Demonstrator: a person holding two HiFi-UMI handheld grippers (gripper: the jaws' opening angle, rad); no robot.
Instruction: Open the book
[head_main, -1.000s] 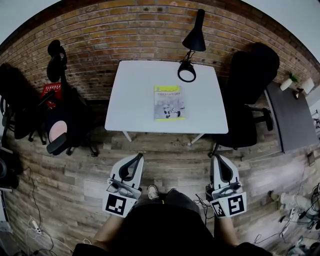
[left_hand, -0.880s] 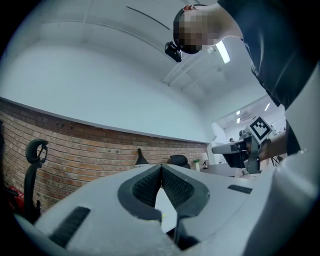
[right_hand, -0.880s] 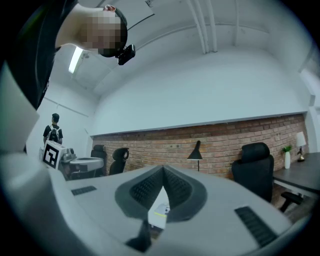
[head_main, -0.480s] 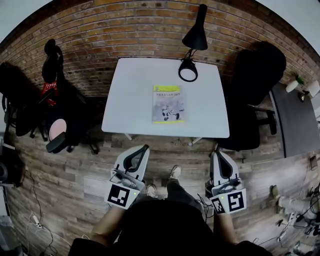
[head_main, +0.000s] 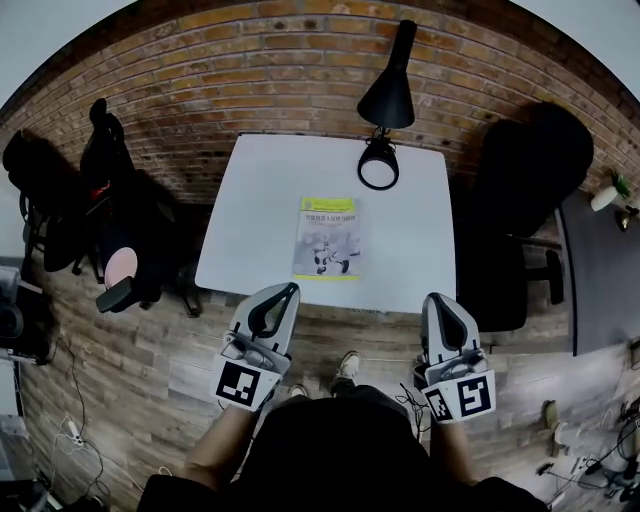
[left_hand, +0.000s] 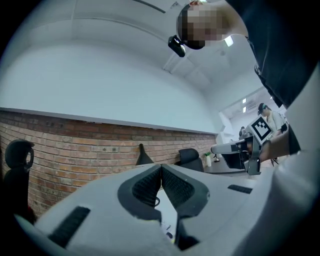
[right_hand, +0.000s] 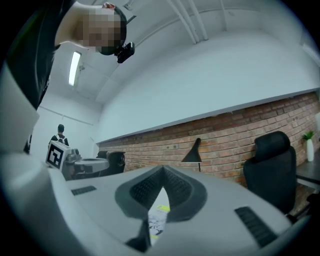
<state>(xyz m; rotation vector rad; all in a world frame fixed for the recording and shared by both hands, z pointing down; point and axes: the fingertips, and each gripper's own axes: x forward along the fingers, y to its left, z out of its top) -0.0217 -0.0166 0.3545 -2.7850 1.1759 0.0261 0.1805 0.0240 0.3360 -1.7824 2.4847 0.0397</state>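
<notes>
Both grippers have come forward since the earlier frame, and their tips now reach the near edge of the table (head_main: 250, 200), where before they were well short of it. The brick wall (head_main: 250, 60) runs behind the table's far edge. The table is white and mostly bare. A black office chair (head_main: 525, 170) stands at the table's right side, and a second dark chair (head_main: 115, 230) stands off its left side. A black desk lamp (head_main: 385, 110) sits at the table's far edge, right of centre, with its round head turned down. The left gripper (head_main: 288, 290) is at the near edge, left of centre, with its jaws pressed together and empty. The right gripper (head_main: 440, 298) is at the near right corner, its jaw tips meeting on nothing. The book (head_main: 325, 238) lies closed and cover up on the table, between centre and near edge, ahead of the gap between the grippers.
</notes>
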